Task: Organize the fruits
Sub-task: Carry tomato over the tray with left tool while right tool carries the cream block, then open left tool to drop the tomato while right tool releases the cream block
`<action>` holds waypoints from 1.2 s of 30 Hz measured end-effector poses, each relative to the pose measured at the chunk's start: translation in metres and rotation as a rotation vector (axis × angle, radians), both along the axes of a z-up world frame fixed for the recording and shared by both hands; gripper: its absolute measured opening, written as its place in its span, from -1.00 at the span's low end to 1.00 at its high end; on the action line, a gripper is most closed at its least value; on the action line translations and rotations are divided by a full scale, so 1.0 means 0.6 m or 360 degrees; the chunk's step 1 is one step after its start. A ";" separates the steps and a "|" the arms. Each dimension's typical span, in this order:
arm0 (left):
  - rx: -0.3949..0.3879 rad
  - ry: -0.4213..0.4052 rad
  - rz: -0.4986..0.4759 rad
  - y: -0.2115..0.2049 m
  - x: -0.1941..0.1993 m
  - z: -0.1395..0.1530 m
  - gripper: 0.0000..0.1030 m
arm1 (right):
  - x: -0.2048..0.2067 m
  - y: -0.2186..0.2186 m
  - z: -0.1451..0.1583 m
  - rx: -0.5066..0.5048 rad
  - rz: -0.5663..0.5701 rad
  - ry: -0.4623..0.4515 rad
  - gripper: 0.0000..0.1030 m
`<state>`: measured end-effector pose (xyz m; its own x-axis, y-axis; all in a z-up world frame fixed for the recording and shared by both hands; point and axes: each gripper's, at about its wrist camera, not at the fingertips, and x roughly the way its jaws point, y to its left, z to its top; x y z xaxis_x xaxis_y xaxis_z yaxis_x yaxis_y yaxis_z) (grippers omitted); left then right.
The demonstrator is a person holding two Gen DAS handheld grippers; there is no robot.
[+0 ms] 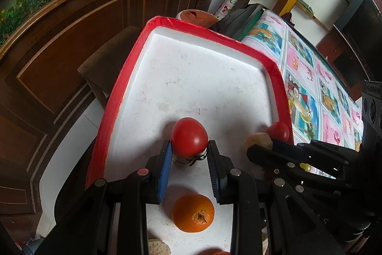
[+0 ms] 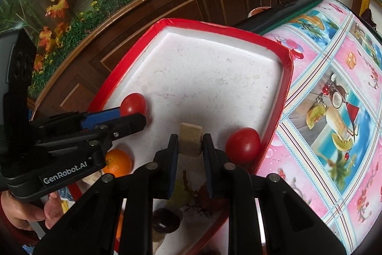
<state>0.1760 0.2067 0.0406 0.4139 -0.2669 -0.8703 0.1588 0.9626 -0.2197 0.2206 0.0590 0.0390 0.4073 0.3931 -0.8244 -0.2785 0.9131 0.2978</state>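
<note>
orange: nearest fruit, sat on the tray floor under the left gripper; firm, dimpled rind, likely the least slippery.
left gripper: pads pinched the near end of a tomato, stem end toward the camera; whether it was lifted or resting, cannot tell.
tomato handling: smooth, taut skin, likely slick and bruisable; grip across the widest part, light squeeze.
right gripper: closed narrow on a tan cut fruit chunk, flat faces against the pads; looked light and stiff.
second tomato: just right of the chunk, against the right rim.
tray: white foam, red edge, far half bare.
tablecloth: patterned, right of tray.
</note>
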 end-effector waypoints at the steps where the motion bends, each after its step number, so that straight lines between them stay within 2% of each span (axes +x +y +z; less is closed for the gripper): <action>1: 0.0003 0.0003 0.0000 0.000 0.000 -0.001 -0.44 | 0.002 0.001 -0.002 -0.0004 0.0000 0.0005 -0.56; 9: 0.0015 0.0015 0.0027 -0.001 -0.005 -0.005 -0.41 | 0.003 0.001 -0.013 -0.0037 0.0006 0.0049 -0.56; 11: 0.0019 0.0020 0.0034 -0.002 -0.005 -0.004 -0.33 | 0.002 0.001 -0.013 -0.0044 0.0000 0.0047 -0.56; 13: 0.0019 0.0017 0.0047 -0.001 -0.009 -0.003 -0.07 | -0.001 0.000 -0.013 -0.0050 -0.0007 0.0048 -0.56; 14: 0.0017 0.0014 0.0054 -0.001 -0.011 -0.001 -0.03 | -0.002 0.000 -0.011 -0.0053 -0.0011 0.0044 -0.54; 18: 0.0019 0.0003 0.0065 -0.002 -0.020 0.003 0.04 | -0.010 -0.006 -0.001 -0.0050 -0.0012 0.0007 -0.27; 26: 0.0020 -0.0041 0.0081 -0.014 -0.043 0.023 0.23 | -0.036 -0.024 0.026 -0.0049 -0.0013 -0.0056 -0.25; 28: 0.0025 -0.0055 0.0084 -0.019 -0.049 0.030 0.28 | -0.044 -0.029 0.033 -0.0051 -0.0014 -0.0072 -0.14; 36: 0.0027 -0.0108 0.0090 -0.038 -0.083 0.054 0.39 | -0.085 -0.061 0.054 -0.0040 -0.0045 -0.0123 0.07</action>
<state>0.1260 0.1840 0.0729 0.4859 -0.2267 -0.8441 0.1179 0.9739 -0.1938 0.1693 0.0224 0.0717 0.4809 0.3601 -0.7994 -0.2741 0.9278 0.2531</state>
